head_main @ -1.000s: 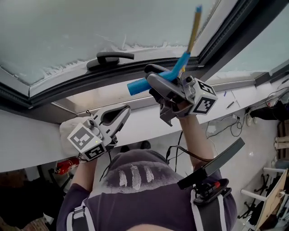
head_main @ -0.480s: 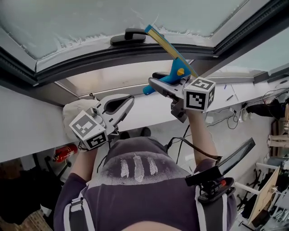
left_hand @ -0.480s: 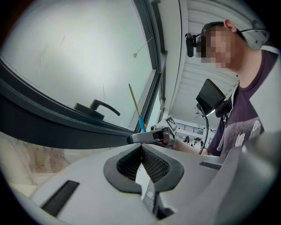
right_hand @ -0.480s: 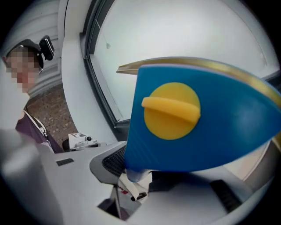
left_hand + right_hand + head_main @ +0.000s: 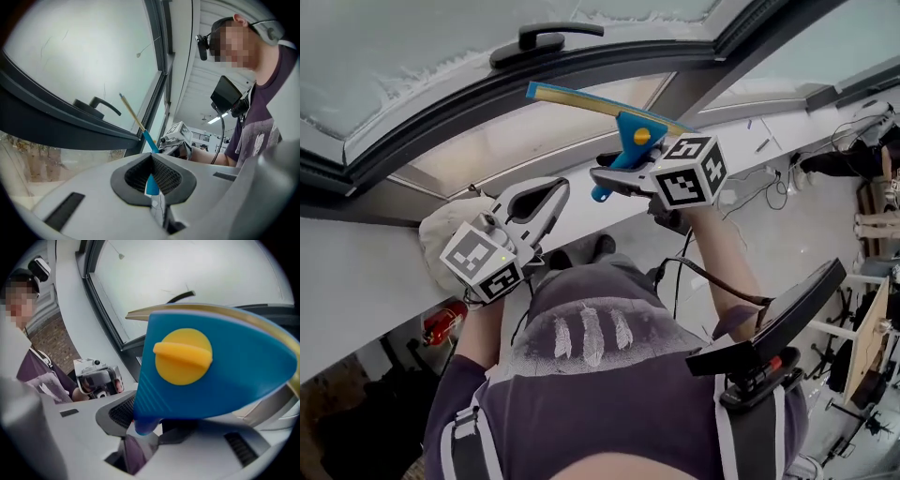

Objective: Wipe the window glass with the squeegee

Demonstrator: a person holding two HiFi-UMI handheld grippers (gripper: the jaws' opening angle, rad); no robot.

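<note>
R gripper point(image 5: 614, 180) is clamped on the blue squeegee point(image 5: 635, 141) handle, w/ the blade up near the window frame point(image 5: 581, 67). L gripper point(image 5: 553, 199) has jaws together, empty, beside a white cloth point(image 5: 441, 234).

In your right gripper view the squeegee point(image 5: 211, 376) looms blurred, its blade cut off at 3 o'clock and its handle end buried in the right claw point(image 5: 143, 430). In the head view a pale bundle point(image 5: 441, 234) sits half hidden at 9 o'clock of the left claw point(image 5: 548, 199); you cannot tell what it is.
</note>
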